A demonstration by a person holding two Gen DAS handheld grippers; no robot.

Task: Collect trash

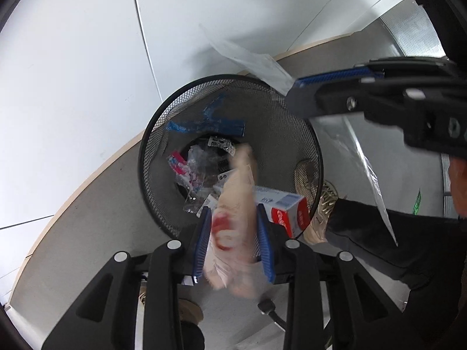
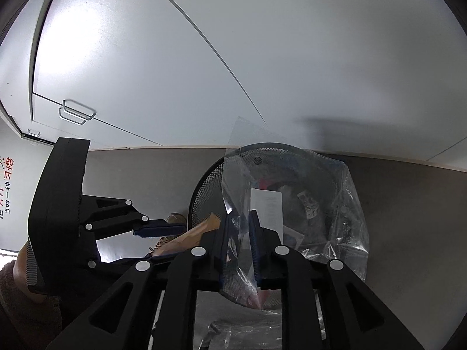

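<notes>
A black mesh wastebasket [image 1: 151,134] [image 2: 204,183] stands on the grey floor against white cabinets. It holds a blue strip [image 1: 204,124], pink and clear wrappers [image 1: 186,172] and a red-and-white carton [image 1: 286,213]. My left gripper [image 1: 233,233] [image 2: 175,242] hangs over the near rim. A blurred pinkish wrapper [image 1: 233,204] [image 2: 189,234] lies loose between its parted jaws. My right gripper [image 2: 239,233] [image 1: 292,92] is over the basket's right side. A clear plastic bag [image 2: 335,204] [image 1: 251,58] hangs between its jaws, which stand apart without pinching it.
White cabinet doors [image 2: 204,58] with wire handles [image 2: 77,112] rise behind the basket. A person's beige laced shoe [image 1: 324,204] and dark trouser leg [image 1: 379,233] are close to the basket's right. More clear plastic [image 2: 221,335] lies on the floor below.
</notes>
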